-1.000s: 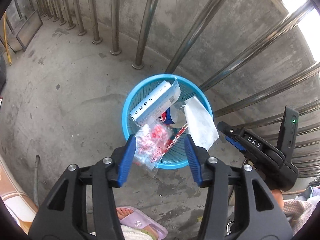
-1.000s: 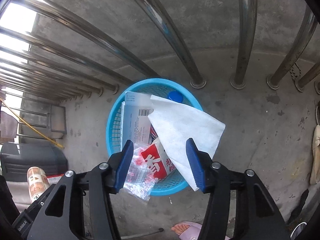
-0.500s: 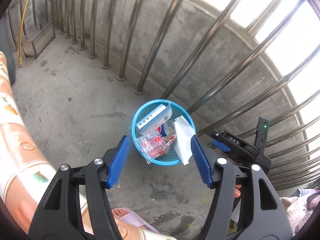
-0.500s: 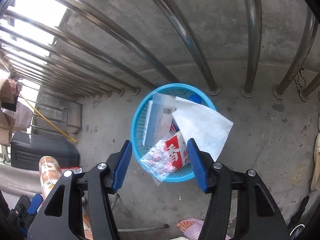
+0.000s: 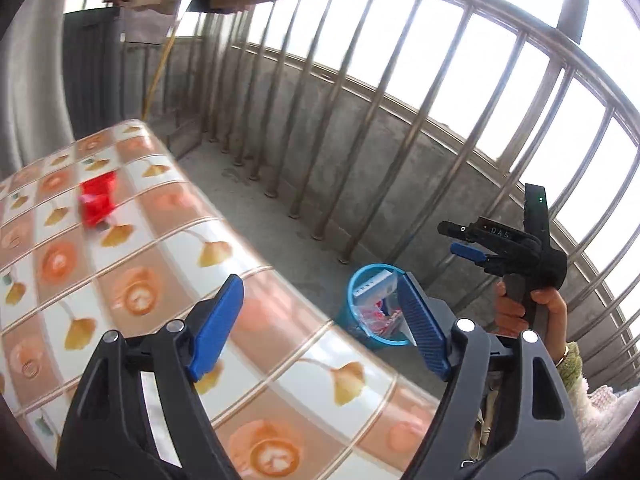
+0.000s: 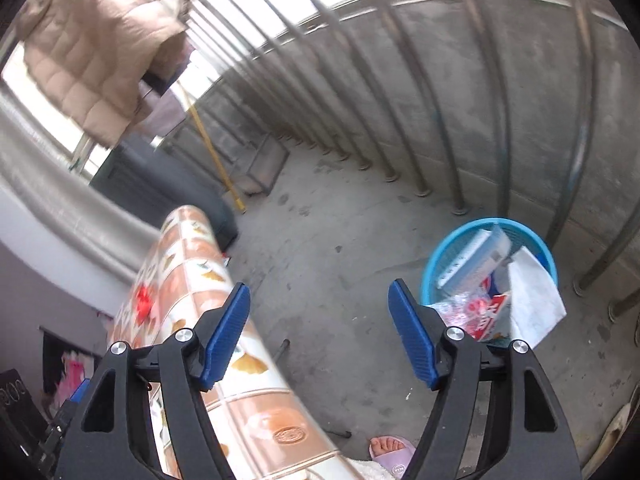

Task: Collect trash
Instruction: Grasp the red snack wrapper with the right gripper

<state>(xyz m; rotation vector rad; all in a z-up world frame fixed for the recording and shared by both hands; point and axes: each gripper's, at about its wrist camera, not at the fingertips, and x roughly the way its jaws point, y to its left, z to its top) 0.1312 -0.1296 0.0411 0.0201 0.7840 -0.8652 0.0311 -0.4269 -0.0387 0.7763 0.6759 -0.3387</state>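
A blue mesh trash basket [image 6: 444,254] stands on the concrete floor by the railing, holding a white box [image 6: 474,258], a white tissue [image 6: 532,300], a red-and-white carton and a clear wrapper; it also shows in the left wrist view [image 5: 354,286]. A red wrapper [image 5: 98,200] lies on the patterned table [image 5: 160,272], also visible in the right wrist view [image 6: 142,300]. My left gripper [image 5: 320,326] is open and empty above the table edge. My right gripper [image 6: 318,330] is open and empty, raised over the floor; it shows in the left wrist view [image 5: 460,240].
Steel railing bars [image 5: 360,128] and a low concrete wall run behind the basket. A beige jacket [image 6: 92,40] hangs at the upper left. A yellow pole [image 6: 212,152] and a dark box [image 6: 160,184] stand in the corner. A foot in a lilac slipper [image 6: 390,450] is below.
Both grippers have lifted and swung left, away from the basket. The table and the red wrapper have come into view. The basket now sits low right in both views.
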